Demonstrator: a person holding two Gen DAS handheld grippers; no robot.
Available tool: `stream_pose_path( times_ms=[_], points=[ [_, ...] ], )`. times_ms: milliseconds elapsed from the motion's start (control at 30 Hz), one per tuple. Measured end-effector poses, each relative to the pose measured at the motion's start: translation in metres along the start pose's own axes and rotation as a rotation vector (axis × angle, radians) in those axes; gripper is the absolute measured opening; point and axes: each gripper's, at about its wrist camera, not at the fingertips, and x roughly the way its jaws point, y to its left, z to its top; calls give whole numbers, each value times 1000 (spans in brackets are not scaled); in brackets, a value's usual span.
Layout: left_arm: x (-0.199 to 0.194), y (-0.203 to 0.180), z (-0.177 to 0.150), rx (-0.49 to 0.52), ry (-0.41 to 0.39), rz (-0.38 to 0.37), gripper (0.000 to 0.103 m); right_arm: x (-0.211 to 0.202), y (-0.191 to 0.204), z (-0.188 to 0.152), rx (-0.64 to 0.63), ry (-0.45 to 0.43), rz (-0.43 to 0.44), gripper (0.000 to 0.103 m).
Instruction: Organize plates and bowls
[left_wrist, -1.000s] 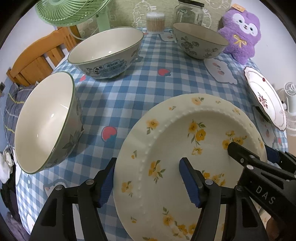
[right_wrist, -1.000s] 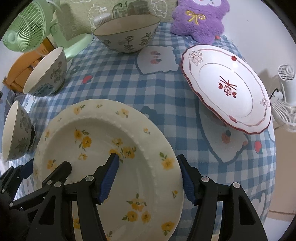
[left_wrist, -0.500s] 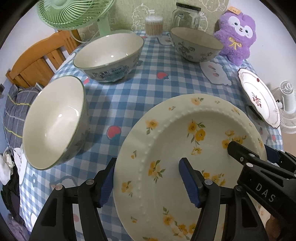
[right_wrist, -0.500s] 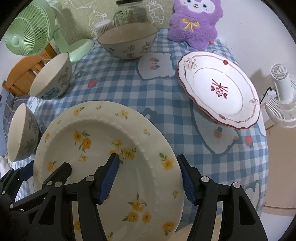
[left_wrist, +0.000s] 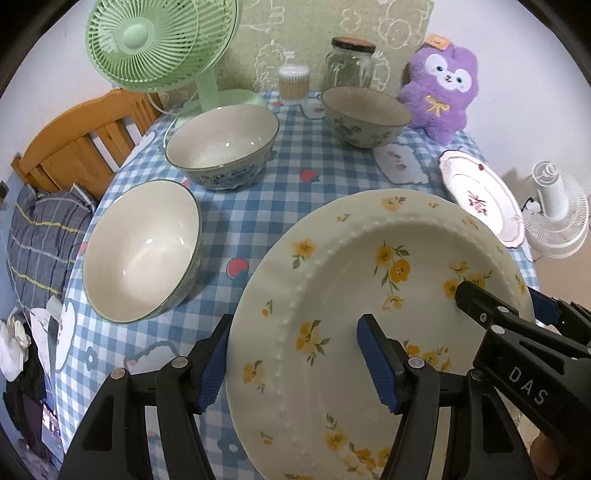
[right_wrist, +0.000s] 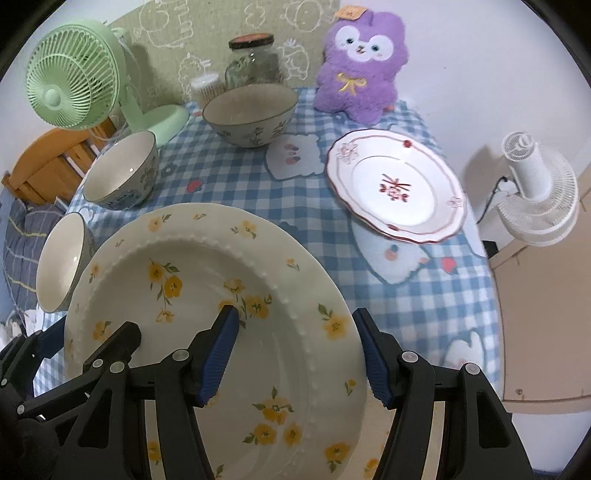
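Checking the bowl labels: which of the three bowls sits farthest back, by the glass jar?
The speckled grey-beige bowl with dark floral sprigs, beside the purple plush; the other two bowls are glossy white inside.

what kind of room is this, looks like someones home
Most likely a home, perhaps a small dining corner or bedroom. A table with a blue checked tablecloth holds household bowls and plates, with a purple plush toy and a green desk fan at the back, and a wooden bed frame or chair beside it.

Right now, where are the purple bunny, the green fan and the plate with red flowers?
Purple bunny (right_wrist: 362, 59), right wrist view, on its face.
Green fan (left_wrist: 136, 37), left wrist view, on the grille's hub.
Red-flower plate (right_wrist: 397, 186), right wrist view, on the middle flower.
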Motion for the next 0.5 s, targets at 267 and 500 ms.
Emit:
stream_pose_path(
  times_ms=[267, 500],
  points=[
    [-28, -10, -15, 74, -39, -38, 66, -37, -8, -28, 27, -33, -45, 67],
    [-45, -21, -37, 133, -41, -80, 66, -59, -18, -57, 51, -33, -87, 67]
  ],
)
